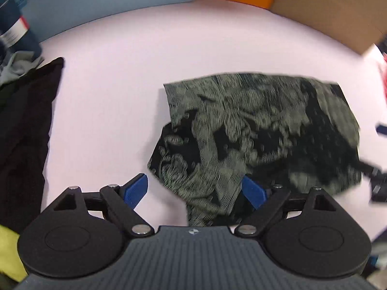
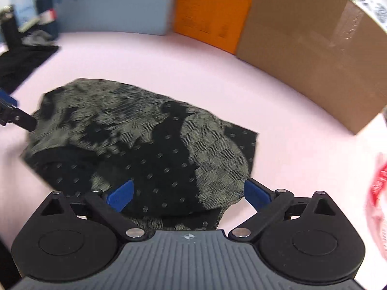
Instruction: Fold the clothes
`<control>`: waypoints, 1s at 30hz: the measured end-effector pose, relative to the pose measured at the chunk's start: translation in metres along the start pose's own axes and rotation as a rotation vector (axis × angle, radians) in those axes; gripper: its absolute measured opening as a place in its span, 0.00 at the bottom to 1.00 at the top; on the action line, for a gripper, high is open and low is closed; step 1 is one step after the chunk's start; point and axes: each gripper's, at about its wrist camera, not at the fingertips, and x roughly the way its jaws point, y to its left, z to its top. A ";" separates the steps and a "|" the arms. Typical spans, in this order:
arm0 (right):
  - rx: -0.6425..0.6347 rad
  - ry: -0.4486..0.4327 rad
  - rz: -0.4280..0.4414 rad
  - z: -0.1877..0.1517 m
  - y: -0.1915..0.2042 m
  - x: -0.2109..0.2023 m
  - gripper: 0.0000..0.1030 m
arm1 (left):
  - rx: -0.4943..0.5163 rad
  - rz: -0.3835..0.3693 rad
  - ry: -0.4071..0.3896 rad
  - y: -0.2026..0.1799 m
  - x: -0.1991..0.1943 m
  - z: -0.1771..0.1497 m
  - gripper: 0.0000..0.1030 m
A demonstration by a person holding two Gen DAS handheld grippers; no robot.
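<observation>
1. Two grippers are in your hands, and both stand spread wide with nothing clamped.
2. Your left gripper (image 1: pixel 194 191) has its blue fingertips (image 1: pixel 136 188) far apart; the patterned garment (image 1: pixel 261 130) lies between and ahead of them, from 12 to 2 o'clock.
3. Your right gripper (image 2: pixel 191 193) is likewise released, its blue pads on either side of the same garment's near edge.
4. That dark green-and-black cloth lies rumpled on the pale pink table (image 1: pixel 116 77), partly doubled over itself.
5. At 9 o'clock in the left wrist view, a black garment (image 1: pixel 26 125) lies apart from it.
6. Along the table's far edge, from 10 to 2 o'clock, stand a blue panel (image 2: pixel 108 4), an orange box (image 2: pixel 210 12) and a cardboard box (image 2: pixel 312 58).
</observation>
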 end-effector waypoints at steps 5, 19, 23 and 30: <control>-0.023 0.014 -0.097 0.001 0.008 0.004 0.96 | 0.005 0.061 -0.014 -0.018 -0.001 0.001 0.81; 0.636 -0.002 0.322 -0.018 -0.098 0.005 0.96 | -0.149 0.033 0.014 0.013 0.018 -0.012 0.81; 0.778 0.017 0.404 -0.044 -0.129 0.010 0.94 | -0.246 -0.027 0.049 0.037 0.024 -0.024 0.81; 0.921 0.044 0.508 -0.079 -0.137 0.028 0.94 | -0.420 -0.242 0.063 0.065 0.038 -0.038 0.83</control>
